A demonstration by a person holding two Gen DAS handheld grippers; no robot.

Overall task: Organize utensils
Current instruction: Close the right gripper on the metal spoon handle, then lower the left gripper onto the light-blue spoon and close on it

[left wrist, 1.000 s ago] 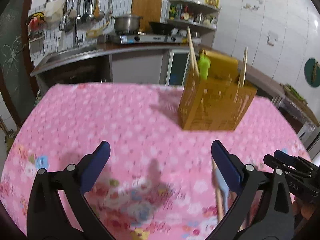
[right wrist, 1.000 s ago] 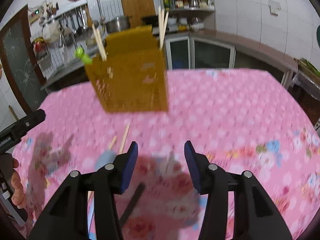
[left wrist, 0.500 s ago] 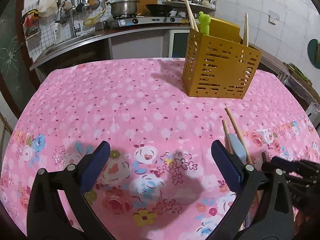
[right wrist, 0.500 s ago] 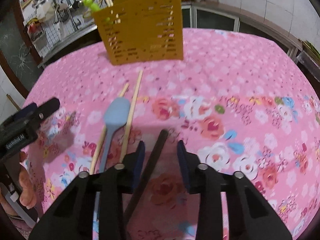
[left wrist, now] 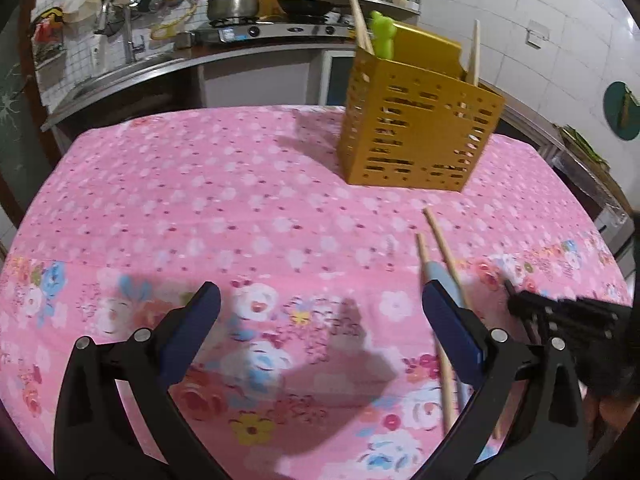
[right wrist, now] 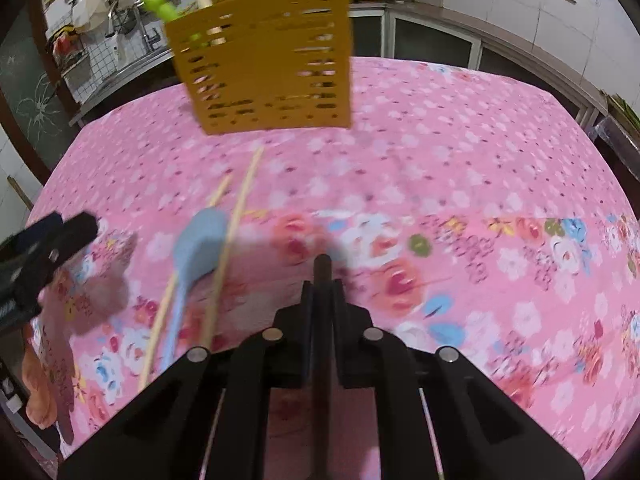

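My right gripper (right wrist: 323, 286) is shut on a thin black stick (right wrist: 322, 266), whose tip pokes out just past the pads, low over the pink floral cloth (right wrist: 460, 152). A light blue spoon (right wrist: 200, 240) lies to its left between two wooden chopsticks (right wrist: 242, 196). Behind them stands the yellow slotted utensil holder (right wrist: 268, 68), with chopsticks and a green frog-topped utensil (left wrist: 382, 34) in it. My left gripper (left wrist: 320, 300) hangs open over bare cloth with nothing between its fingers. The blue spoon (left wrist: 438, 276) and chopsticks (left wrist: 440, 240) lie by its right finger.
In the left wrist view the right gripper (left wrist: 560, 316) shows at the right edge. A hand (right wrist: 38, 380) holding the left gripper shows at the lower left of the right wrist view. A kitchen counter (left wrist: 240, 52) with a stove, a pot and a sink runs behind the table.
My right gripper's jaws have closed from open onto the black stick. Both grippers have dipped toward the table, and the spoon and chopsticks now sit closer in view.
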